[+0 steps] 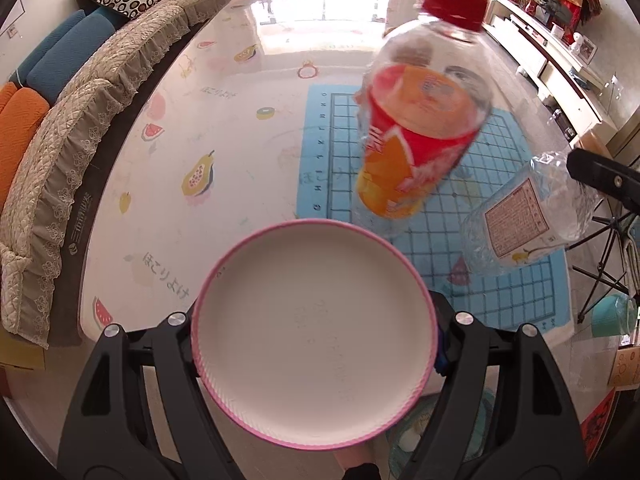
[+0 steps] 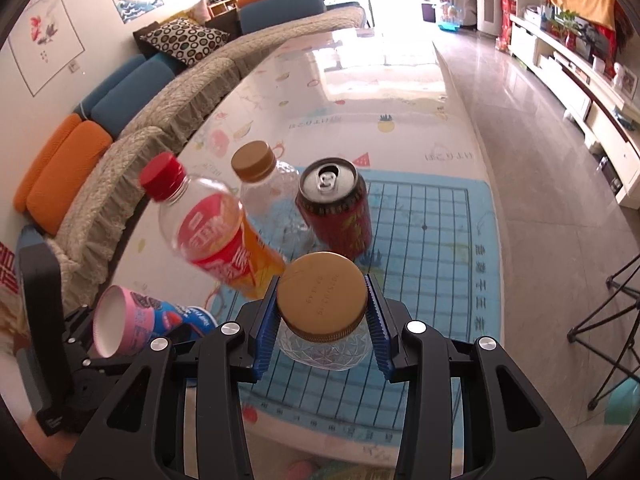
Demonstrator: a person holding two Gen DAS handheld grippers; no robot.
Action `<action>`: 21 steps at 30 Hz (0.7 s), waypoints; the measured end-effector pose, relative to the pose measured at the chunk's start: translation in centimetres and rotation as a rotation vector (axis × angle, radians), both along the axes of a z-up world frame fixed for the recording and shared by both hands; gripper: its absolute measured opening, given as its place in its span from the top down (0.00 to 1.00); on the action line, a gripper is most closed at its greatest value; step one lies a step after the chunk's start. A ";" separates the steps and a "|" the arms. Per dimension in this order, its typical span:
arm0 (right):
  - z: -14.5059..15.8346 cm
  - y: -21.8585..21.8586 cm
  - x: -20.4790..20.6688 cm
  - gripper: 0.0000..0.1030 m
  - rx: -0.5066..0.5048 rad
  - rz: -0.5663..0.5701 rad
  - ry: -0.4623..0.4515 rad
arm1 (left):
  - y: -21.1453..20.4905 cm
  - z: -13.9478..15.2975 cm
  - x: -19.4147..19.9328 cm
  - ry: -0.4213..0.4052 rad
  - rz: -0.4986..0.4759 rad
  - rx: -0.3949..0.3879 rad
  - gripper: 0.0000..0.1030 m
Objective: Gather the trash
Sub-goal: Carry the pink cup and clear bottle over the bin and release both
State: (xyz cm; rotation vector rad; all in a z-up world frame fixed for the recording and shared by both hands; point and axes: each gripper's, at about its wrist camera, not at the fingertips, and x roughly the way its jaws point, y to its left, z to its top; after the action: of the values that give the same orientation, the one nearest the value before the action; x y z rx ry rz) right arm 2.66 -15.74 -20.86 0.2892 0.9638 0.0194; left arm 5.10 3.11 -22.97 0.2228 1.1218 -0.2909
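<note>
My left gripper (image 1: 316, 320) is shut on a pink-rimmed paper cup (image 1: 314, 332), whose white round end fills the lower middle of the left wrist view. The same cup (image 2: 132, 322), pink with a blue print, shows at the lower left of the right wrist view. My right gripper (image 2: 322, 314) is shut on a clear bottle with a gold cap (image 2: 322, 296), lifted over the blue mat. In the left wrist view that clear bottle (image 1: 516, 224) hangs at the right. A red-capped bottle with an orange-red label (image 2: 212, 232) (image 1: 420, 128) is tilted and blurred.
A second clear bottle with a brown cap (image 2: 268, 188) and an opened red can (image 2: 334, 208) stand on the blue grid mat (image 2: 432, 248). The glossy fruit-print table (image 1: 224, 128) runs beside a grey sofa (image 1: 72, 160). Black tripod legs (image 2: 608, 320) stand at the right.
</note>
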 end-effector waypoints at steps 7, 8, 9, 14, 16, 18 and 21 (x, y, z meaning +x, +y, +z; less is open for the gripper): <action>0.8 -0.2 -4.7 0.60 0.035 0.037 0.028 | -0.8 1.1 -3.6 0.018 -0.018 0.016 0.28; 0.9 -0.3 -5.7 0.60 0.038 0.044 0.037 | -1.0 1.2 -4.2 0.024 -0.019 0.015 0.28; 0.9 -0.4 -6.4 0.60 0.041 0.048 0.042 | -1.1 1.3 -4.8 0.029 -0.017 0.013 0.28; 0.6 -1.3 -9.9 0.60 0.050 0.071 0.080 | -2.0 1.4 -8.4 0.065 -0.017 0.008 0.28; 0.2 -1.8 -11.4 0.60 0.048 0.088 0.099 | -2.6 1.3 -9.6 0.087 -0.016 0.006 0.28; -0.1 -2.2 -12.5 0.60 0.046 0.103 0.112 | -3.4 1.3 -10.9 0.097 -0.022 0.006 0.28; -0.8 -3.0 -14.1 0.60 0.048 0.116 0.139 | -4.5 1.1 -13.1 0.113 -0.032 0.008 0.28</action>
State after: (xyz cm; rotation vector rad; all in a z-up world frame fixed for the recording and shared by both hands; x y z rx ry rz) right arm -11.48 -18.77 -21.70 0.2814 1.1186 0.1303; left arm -7.96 -1.38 -21.92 0.2339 1.2322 -0.3306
